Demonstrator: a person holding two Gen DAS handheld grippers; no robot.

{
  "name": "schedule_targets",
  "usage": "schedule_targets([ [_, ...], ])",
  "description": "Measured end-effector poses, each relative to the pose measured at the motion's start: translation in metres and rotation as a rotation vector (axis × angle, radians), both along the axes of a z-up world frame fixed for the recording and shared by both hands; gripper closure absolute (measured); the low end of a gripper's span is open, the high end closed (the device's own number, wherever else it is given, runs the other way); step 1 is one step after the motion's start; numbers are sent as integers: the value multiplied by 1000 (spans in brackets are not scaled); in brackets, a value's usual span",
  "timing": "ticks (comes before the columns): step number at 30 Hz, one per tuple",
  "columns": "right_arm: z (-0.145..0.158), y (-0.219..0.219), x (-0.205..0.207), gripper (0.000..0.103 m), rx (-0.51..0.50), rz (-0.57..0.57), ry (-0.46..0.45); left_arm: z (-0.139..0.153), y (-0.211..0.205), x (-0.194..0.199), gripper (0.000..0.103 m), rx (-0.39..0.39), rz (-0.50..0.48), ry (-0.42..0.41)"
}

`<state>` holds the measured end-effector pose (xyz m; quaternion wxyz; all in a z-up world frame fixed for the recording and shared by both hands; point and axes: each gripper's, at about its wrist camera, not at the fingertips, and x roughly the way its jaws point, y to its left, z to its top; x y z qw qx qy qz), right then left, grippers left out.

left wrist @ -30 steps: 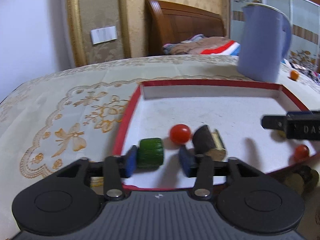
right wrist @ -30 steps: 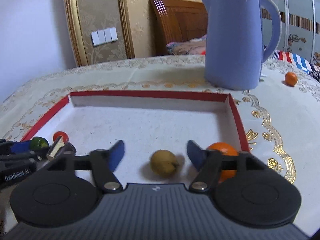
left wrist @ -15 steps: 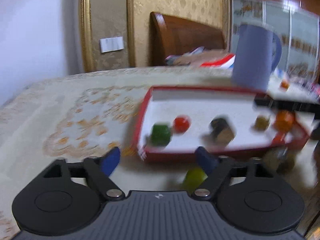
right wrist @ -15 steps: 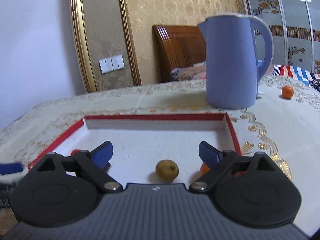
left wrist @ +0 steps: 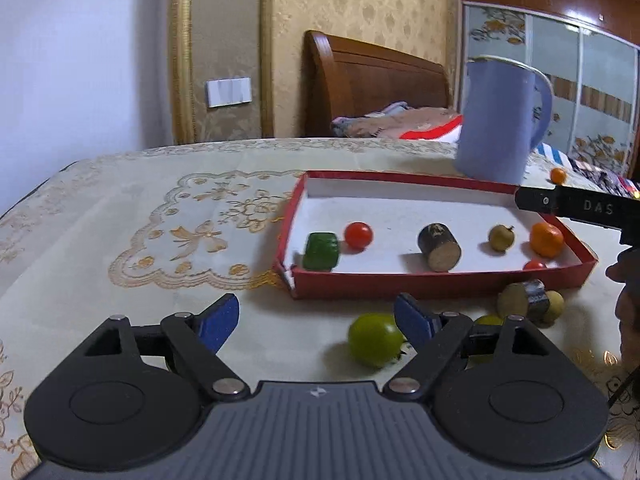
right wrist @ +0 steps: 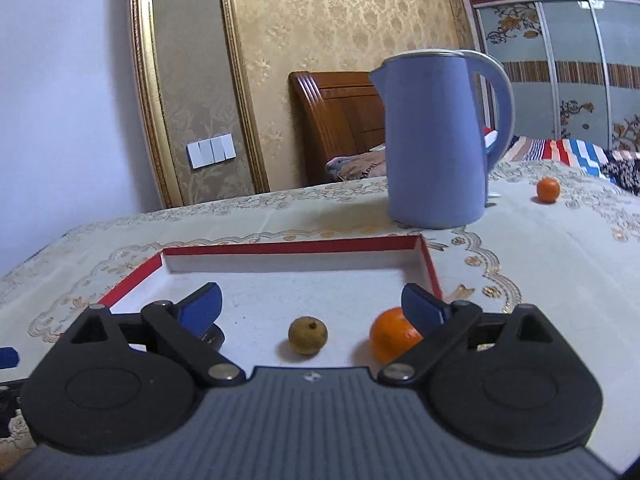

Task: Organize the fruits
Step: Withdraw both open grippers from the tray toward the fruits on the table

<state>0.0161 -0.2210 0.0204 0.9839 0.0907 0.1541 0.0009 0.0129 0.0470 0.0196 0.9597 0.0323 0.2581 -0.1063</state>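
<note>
On the worktop [left wrist: 120, 216], a red tray [left wrist: 436, 280] holds six fruit pieces while a green fruit [left wrist: 374, 339] lies outside it, just beside the right finger of the spread, empty left tool [left wrist: 316, 320]. The right tool [right wrist: 310, 308], also spread and empty, hangs over the tray with an orange [right wrist: 392, 334] by its right finger and a small brown fruit [right wrist: 308, 335] between its fingers.

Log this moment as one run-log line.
left gripper: open, over tablecloth near green fruit | right gripper: open, above red tray | tray holds orange, brown fruit
</note>
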Motion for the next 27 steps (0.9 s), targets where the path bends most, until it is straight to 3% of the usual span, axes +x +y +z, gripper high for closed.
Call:
schedule_targets([
  [5, 0, -14, -18, 7, 46, -10, 13, -4, -6, -4, 18, 52, -8, -17],
  [12, -7, -23, -58, 7, 11, 2, 1, -10, -5, -3, 18, 53, -20, 8],
  [21, -20, -43, -68, 7, 86, 10, 47, -9, -9, -7, 18, 60, -55, 7],
  [27, -22, -45, -73, 7, 89, 11, 48, -12, -23, -2, 18, 134, -62, -10],
])
